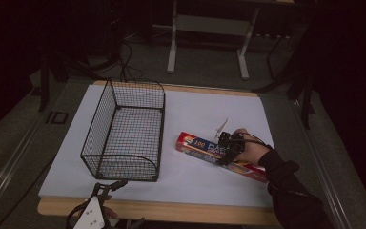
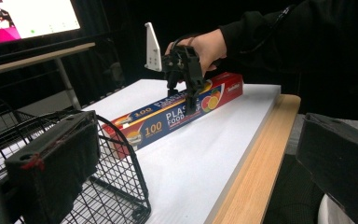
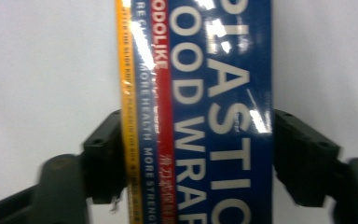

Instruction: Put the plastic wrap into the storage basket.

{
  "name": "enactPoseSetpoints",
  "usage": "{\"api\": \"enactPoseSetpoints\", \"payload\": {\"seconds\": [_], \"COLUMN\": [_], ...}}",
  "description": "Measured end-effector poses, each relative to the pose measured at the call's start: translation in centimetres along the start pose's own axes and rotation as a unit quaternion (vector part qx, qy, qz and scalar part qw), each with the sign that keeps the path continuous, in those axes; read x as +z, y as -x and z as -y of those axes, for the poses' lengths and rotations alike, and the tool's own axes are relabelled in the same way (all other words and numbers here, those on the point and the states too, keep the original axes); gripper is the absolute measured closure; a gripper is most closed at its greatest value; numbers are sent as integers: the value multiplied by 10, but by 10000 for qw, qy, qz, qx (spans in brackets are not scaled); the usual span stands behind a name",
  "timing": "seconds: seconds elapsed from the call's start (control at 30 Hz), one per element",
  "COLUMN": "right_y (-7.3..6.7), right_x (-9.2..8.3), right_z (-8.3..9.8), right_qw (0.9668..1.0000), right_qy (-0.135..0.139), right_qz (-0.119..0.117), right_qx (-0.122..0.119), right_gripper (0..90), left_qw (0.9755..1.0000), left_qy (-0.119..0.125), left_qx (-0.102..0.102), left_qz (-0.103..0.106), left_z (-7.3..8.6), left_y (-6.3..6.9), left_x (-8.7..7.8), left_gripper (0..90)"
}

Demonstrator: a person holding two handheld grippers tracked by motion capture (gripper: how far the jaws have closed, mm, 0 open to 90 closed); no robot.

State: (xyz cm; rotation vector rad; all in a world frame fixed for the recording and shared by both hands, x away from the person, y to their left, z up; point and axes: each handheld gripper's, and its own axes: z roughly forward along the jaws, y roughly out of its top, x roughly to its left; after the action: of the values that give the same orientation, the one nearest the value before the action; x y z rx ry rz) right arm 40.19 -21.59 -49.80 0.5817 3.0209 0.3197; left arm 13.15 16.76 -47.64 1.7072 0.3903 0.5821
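Observation:
A long blue and red plastic food wrap box (image 1: 199,145) lies flat on the white board, right of the middle. My right gripper (image 1: 227,150) points down over it, a hand behind it. In the right gripper view its two black jaws stand on either side of the box (image 3: 205,93), pads against both long edges. The left gripper view shows that right gripper (image 2: 186,93) straddling the box (image 2: 163,122). My left gripper (image 1: 110,186) rests at the table's near edge by the basket corner, its jaws wide apart (image 2: 200,158) with nothing between them.
A black wire basket (image 1: 160,125) stands with nothing in it on the left half of the white board (image 1: 205,186); its near corner (image 2: 121,154) is close to my left gripper. The wooden table edge (image 1: 171,211) runs along the front. A lit monitor (image 2: 32,16) stands far off.

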Motion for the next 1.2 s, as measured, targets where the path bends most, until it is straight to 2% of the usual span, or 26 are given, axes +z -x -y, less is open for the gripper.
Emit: {"api": "enactPoseSetpoints", "payload": {"seconds": [0.03,0.07,0.1,0.5,0.6,0.7,0.9,1.07,1.17,1.2], "right_y": [0,-1,-2,-6,-5,-4,-1,-2,0,0], "right_x": [0,0,0,-1,-3,-6,-13,-22,-26,-29], "right_z": [-1,-1,-2,-7,-8,-9,-12,-15,-17,-17], "right_qw": [10000,10000,9999,9996,9996,9995,9979,9951,9917,9897], "right_qy": [-12,-37,-45,-270,-255,-228,-262,-227,-136,-95], "right_qz": [-2,-38,-110,36,14,107,188,204,272,291], "right_qx": [4,-18,-24,-53,121,182,570,939,1246,1399], "right_gripper": [298,354,355,391,392,392,392,392,392,392], "left_qw": [10000,10000,10000,10000,10000,10000,10000,10000,10000,10000], "left_qy": [3,3,-1,0,-5,-6,-5,-1,-5,-4], "left_qx": [-1,0,2,-7,1,0,0,-8,-1,0], "left_qz": [0,-2,-4,-8,-5,-4,-5,-2,-7,-9], "left_z": [0,0,0,0,0,0,0,0,0,0], "left_y": [0,0,0,0,0,-1,-1,-1,-1,-1], "left_x": [0,0,0,0,0,0,0,1,1,1], "left_gripper": [1,1,1,1,1,1,1,1,1,1]}}
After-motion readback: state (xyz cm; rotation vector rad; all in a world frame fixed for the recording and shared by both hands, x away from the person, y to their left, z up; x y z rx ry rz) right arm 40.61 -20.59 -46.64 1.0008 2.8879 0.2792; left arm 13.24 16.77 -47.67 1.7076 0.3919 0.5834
